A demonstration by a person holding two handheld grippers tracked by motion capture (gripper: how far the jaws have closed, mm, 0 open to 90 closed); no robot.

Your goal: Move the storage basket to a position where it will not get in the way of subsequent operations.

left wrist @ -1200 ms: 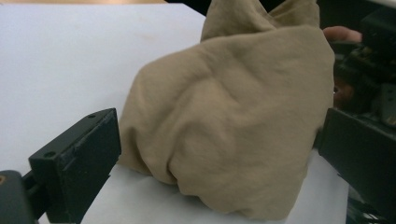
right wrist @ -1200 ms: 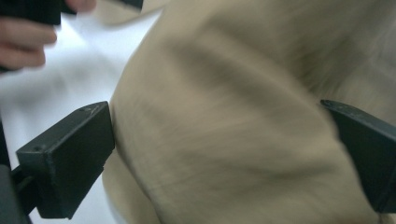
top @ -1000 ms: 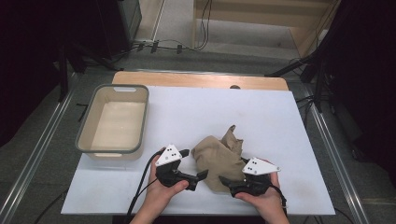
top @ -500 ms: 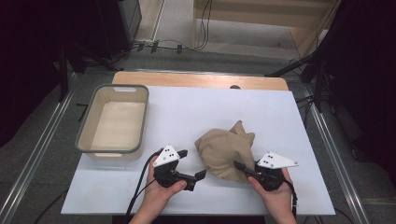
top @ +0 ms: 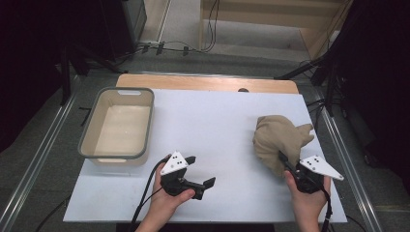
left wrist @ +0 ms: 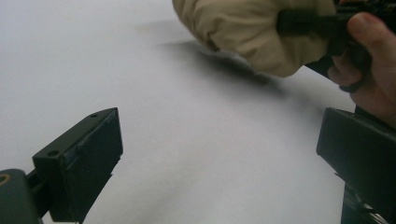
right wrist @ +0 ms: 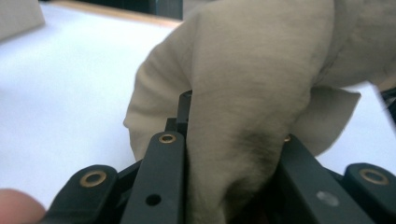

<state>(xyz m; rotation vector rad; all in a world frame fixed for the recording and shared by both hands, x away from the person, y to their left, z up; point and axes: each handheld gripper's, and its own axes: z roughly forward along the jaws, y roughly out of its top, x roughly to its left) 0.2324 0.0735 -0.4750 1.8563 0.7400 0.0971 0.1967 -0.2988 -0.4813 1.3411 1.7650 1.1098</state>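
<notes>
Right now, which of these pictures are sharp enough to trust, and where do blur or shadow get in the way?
High view: evenly lit and sharp on the white table, dark beyond its edges. Left gripper view: the crumpled beige cloth is soft, casting a blurred shadow under it. Right gripper view: the cloth sits too close, its fibres fuzzy, shaded where the right hand-held gripper pinches it.

From the right tool's (right wrist: 224, 186) own camera I can't see its fingertips; the beige cloth (right wrist: 252, 93) bunches over them and runs off the top and right edges. In the left gripper view, the cloth (left wrist: 252, 32) is cut off at the top, and the worktop (left wrist: 187, 140) is blurred. My forearms leave the high view's bottom edge.
</notes>
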